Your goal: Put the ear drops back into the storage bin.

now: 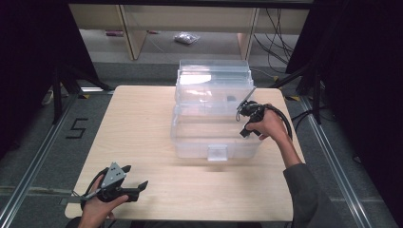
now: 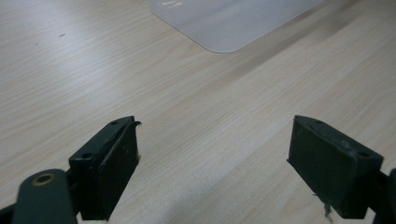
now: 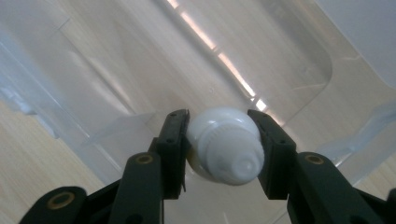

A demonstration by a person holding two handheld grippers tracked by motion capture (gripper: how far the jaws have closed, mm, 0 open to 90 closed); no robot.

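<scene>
Right gripper (image 3: 223, 147) jaws clamp white bottle (image 3: 225, 145) over clear bin (image 1: 216, 142); left gripper (image 2: 215, 170) jaws wide open, empty, above worktop (image 1: 142, 118).

A light wooden table (image 1: 157, 142) stands on a grey floor (image 1: 28, 142). Left of the table, a black 5 (image 1: 76, 128) marks the floor. Beyond the table's far edge rise 2 pale wooden legs (image 1: 133, 33), with a crumpled clear bag (image 1: 186, 38) between them. Black cables (image 1: 275, 38) trail beyond the table's far right corner.
</scene>
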